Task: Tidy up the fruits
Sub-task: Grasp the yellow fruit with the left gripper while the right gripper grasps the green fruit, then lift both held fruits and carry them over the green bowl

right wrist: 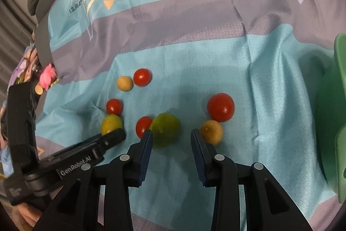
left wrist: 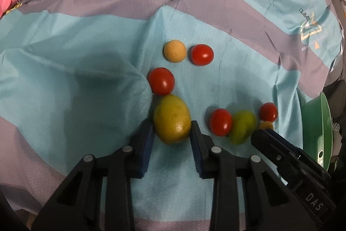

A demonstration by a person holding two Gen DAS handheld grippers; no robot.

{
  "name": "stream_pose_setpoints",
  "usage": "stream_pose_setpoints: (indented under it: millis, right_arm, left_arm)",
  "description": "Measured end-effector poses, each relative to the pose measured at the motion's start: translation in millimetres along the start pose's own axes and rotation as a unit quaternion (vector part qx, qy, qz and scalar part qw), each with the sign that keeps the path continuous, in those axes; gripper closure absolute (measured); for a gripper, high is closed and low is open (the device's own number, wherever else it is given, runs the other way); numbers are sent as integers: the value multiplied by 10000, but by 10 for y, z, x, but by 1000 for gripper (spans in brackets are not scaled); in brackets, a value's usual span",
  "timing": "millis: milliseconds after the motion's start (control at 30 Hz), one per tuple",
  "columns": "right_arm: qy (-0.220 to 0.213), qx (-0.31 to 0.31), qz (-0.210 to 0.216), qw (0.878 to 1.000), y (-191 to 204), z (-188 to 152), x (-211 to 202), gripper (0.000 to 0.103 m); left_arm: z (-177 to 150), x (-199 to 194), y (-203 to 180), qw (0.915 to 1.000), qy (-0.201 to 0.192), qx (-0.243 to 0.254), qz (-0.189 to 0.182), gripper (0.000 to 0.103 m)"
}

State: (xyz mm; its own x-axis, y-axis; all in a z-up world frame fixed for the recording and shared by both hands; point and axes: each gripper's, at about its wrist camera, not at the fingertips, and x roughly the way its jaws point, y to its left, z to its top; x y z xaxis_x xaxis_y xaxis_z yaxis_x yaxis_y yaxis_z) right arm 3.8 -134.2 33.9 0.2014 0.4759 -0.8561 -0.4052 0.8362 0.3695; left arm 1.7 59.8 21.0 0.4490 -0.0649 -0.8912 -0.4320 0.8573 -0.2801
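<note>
Pads of your left gripper (left wrist: 172,133) pressed both sides of the lemon (left wrist: 172,118) on the cloth (left wrist: 86,70). Your right gripper (right wrist: 171,135) stood partly open, empty, beside the lime (right wrist: 165,132); tomatoes (right wrist: 220,107) lay around.

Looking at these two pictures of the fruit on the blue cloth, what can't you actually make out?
- Green container: cut off at the right edge in both wrist views; its inside is unseen.
- Small orange fruit: in the left wrist view, mostly hidden behind the right gripper's tip.
- Yellow-green fruit: in the right wrist view, its lower part is covered by the left gripper.
- Cloth lettering: too small and warped to read.
</note>
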Motion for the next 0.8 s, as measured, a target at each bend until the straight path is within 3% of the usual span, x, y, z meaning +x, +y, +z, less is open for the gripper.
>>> stream_pose_setpoints:
  millis: [233, 433, 533, 800]
  right_arm:
    - [2, -104, 81, 9999, 107, 61, 79, 65]
    - [-12, -286, -504, 9983, 163, 96, 186, 65]
    - [133, -221, -465, 9986, 125, 108, 283, 65]
    - [-88, -423, -512, 9978, 154, 67, 291, 68]
  left_arm:
    - [-14, -64, 52, 9998, -64, -108, -130, 71]
    - [-10, -193, 52, 9995, -267, -96, -103, 71]
    - [-19, -243, 70, 9993, -337, -87, -93, 71]
    - [-45, -330, 40, 9990, -443, -28, -55, 72]
